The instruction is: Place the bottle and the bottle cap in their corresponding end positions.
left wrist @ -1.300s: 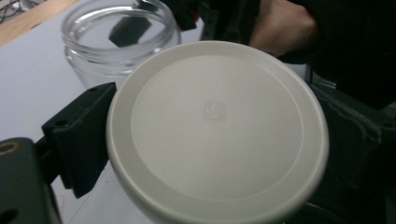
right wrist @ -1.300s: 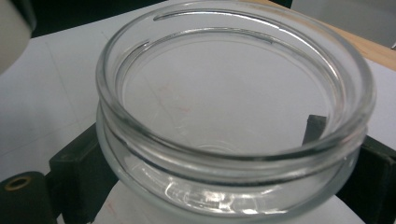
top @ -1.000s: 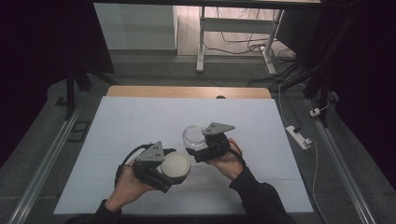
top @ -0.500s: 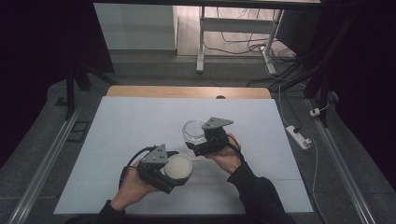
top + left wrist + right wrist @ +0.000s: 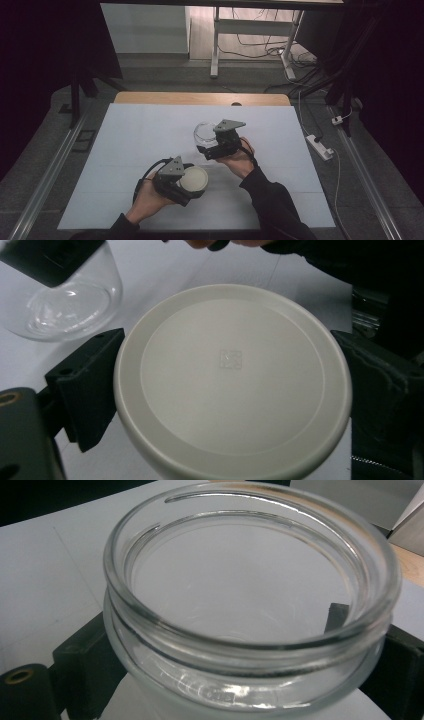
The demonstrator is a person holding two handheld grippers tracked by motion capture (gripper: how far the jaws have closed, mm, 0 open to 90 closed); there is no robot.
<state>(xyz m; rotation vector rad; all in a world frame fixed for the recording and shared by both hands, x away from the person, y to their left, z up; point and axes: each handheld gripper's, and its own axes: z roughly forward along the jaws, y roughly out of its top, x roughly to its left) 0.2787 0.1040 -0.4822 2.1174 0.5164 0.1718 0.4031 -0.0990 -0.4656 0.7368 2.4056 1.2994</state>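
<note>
A round white lid [image 5: 193,180] is held in the left tool [image 5: 186,186], near the front of the table [image 5: 125,145] and a little left of its middle. In the left gripper view the lid [image 5: 232,380] is seen flat-on, its rim pressed between the two black jaws, one at each side; a small square mark is moulded into the middle of its face. The left tool is gripped by the person's left hand [image 5: 147,197], which comes in from the bottom of the high view with a black cable looping beside it.

A clear glass jar [image 5: 204,134] is held by the right tool [image 5: 207,147], near the middle of the table and farther from the person than the lid. In the right gripper view the jar [image 5: 250,605] is seen from above its open mouth; the threaded neck and thick rim are plain, the inside is seen to be empty, and the jaws are closed against the glass just below the neck at either side. The right tool is carried by the right hand [image 5: 240,159], with a dark sleeve [image 5: 272,205] running back to the bottom edge.

Lid and jar are apart, the lid lying nearer the person and to the left of the jar. In the left gripper view the jar [image 5: 65,300] is seen beyond the lid at upper left, its base over the white table covering. A wooden strip [image 5: 200,98] is seen along the far edge of the table.
</note>
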